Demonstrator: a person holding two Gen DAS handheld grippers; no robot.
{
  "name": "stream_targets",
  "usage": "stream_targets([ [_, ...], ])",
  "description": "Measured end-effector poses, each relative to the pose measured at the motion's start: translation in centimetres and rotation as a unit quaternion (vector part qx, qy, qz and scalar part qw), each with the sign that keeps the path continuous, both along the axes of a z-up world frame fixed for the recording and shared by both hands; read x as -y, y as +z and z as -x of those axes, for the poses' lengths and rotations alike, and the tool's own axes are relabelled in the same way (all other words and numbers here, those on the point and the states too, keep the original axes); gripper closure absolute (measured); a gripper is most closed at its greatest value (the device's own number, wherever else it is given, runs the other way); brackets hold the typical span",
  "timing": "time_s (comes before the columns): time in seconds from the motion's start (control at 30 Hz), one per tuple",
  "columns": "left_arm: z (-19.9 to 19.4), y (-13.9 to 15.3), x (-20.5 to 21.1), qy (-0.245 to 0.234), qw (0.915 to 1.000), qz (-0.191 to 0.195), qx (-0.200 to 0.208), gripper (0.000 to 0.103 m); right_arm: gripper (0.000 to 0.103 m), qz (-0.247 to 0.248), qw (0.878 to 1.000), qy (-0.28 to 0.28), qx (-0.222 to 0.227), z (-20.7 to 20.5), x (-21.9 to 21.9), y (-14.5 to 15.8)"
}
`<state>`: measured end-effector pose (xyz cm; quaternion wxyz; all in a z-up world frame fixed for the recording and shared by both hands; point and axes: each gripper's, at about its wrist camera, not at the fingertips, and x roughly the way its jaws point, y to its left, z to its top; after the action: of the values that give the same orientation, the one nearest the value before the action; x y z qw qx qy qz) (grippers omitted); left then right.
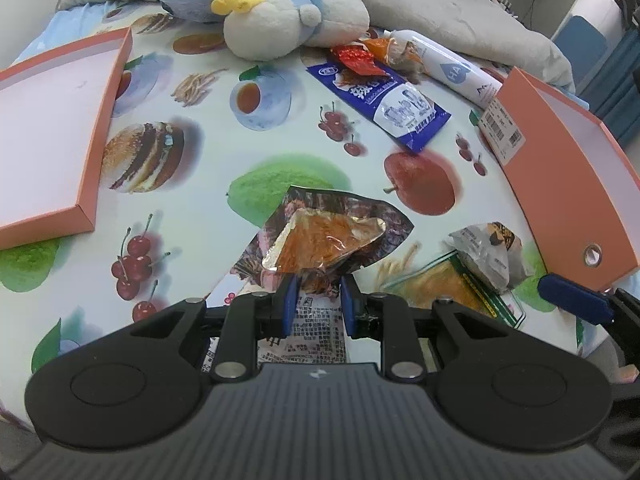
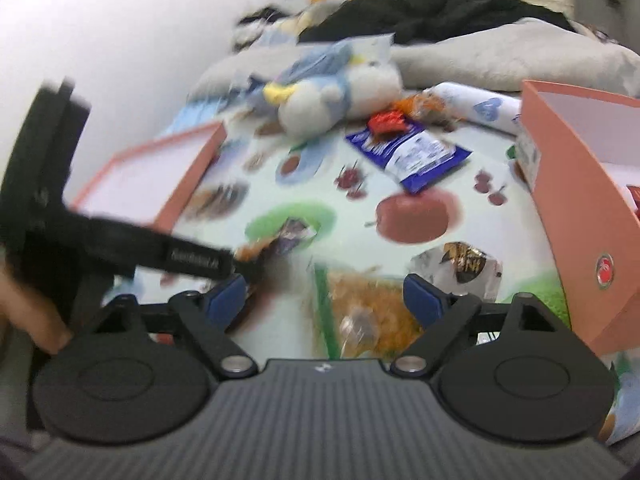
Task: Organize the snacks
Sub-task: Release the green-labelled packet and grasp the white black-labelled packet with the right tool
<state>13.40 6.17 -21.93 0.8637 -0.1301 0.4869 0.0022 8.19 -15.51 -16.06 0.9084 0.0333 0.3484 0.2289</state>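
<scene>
My left gripper [image 1: 320,300] is shut on the near end of a dark printed snack packet [image 1: 328,236] whose foil window shows orange strips; the packet lies low over the fruit-print cloth [image 1: 248,152]. In the blurred right wrist view, that left gripper [image 2: 248,260] reaches in from the left with the same packet. My right gripper [image 2: 324,304] stands open, nothing between its blue pads [image 2: 424,300]. Under it lies an orange snack packet with a green edge [image 2: 360,308], and a grey-white packet [image 2: 464,268] lies just beyond. One right fingertip [image 1: 572,296] shows in the left wrist view.
An orange box [image 1: 560,168] stands at the right, its orange lid [image 1: 52,128] at the left. A blue packet [image 1: 384,108], a red packet [image 1: 354,56], a white tube [image 1: 452,68] and a plush toy [image 1: 280,20] lie farther back, with pillows behind.
</scene>
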Motion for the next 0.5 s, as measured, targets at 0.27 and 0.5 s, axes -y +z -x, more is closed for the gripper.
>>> stream_targets([
  [0.27, -0.2, 0.4, 0.1, -0.003, 0.9999, -0.009, 0.004, 0.076, 0.016, 0.051, 0.995, -0.076, 0.03, -2.4, 0.5, -1.5],
  [0.5, -0.2, 0.5, 0.2, -0.007, 0.9999, -0.01, 0.002, 0.076, 0.016, 0.084, 0.992, -0.099, -0.006, -5.0, 0.9, -4.8],
])
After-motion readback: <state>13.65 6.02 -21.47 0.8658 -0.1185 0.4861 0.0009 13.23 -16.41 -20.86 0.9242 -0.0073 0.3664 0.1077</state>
